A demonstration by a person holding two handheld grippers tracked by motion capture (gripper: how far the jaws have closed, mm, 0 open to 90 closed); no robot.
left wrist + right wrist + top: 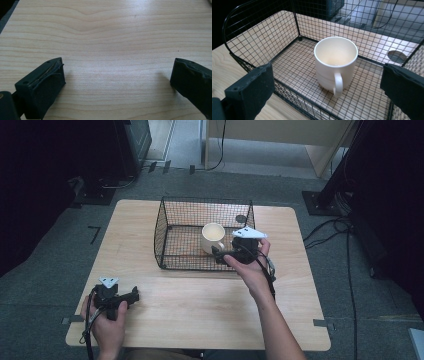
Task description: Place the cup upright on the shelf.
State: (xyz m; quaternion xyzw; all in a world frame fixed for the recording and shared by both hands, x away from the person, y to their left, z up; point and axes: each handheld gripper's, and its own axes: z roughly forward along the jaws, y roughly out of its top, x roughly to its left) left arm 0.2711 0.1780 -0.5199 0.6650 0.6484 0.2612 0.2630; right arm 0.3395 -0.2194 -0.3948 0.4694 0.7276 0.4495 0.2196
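A cream mug (212, 236) (335, 62) stands upright inside a black wire basket (172, 220) (262, 37) at the middle back of the wooden table (200, 310). Its handle faces the basket's low front edge. My right gripper (220, 255) (328, 68) hovers at the basket's front right corner, just in front of the mug. It is open, and its pads stand wide apart and clear of the mug. My left gripper (134, 296) (117, 67) rests low at the table's front left, open over bare wood (112, 30).
A dark round hole (241, 218) (397, 56) sits in the tabletop behind the basket's right side. The basket's back and side walls rise high, and its front is low. Cables and black stands (330, 195) lie on the floor to the right.
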